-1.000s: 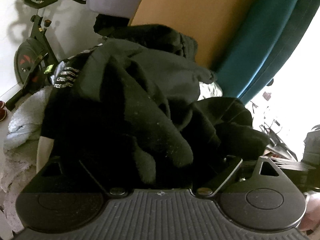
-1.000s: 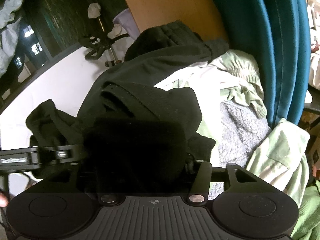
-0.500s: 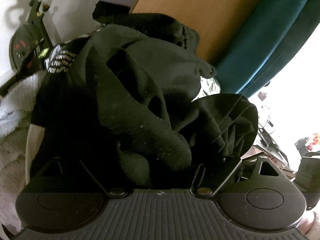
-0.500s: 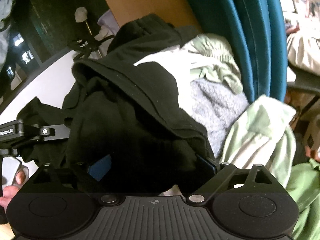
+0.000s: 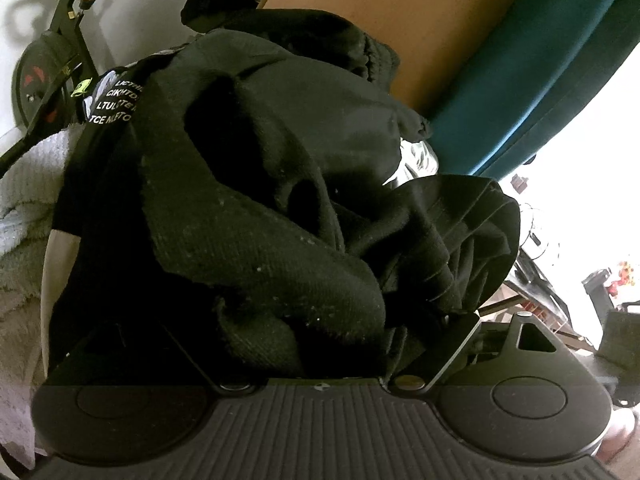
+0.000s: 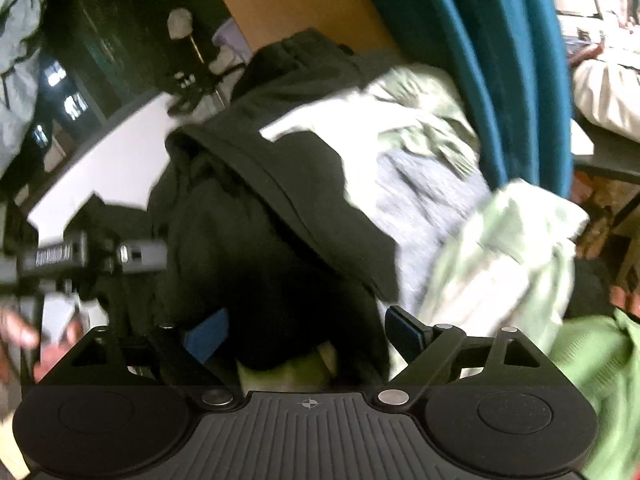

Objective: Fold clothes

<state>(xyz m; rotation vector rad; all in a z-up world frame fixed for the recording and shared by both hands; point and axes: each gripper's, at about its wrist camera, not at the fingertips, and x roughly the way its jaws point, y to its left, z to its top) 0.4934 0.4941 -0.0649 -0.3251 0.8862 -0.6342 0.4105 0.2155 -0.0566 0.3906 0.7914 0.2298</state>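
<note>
The left gripper (image 5: 320, 320) is buried in a black garment (image 5: 280, 184); cloth covers its fingers, so I cannot tell whether they pinch it or stand apart; only the right finger's arm (image 5: 448, 348) shows, touching the bunched folds. The right gripper (image 6: 308, 332) stands wide apart, blue pads (image 6: 206, 334) on either side of the same dark cloth, not pressing it. The black garment lies heaped on a pile of laundry; a grey towel (image 5: 28, 200) sits beside it on the left, pale green clothes (image 6: 500, 256) and a grey knit (image 6: 432, 192) on the right. Beyond, a second black piece (image 5: 320, 40) tops the heap; behind it a wooden board (image 5: 400, 12), a teal cushion (image 5: 540, 60) and an exercise bike (image 5: 44, 80). The right view is blurred.
</note>
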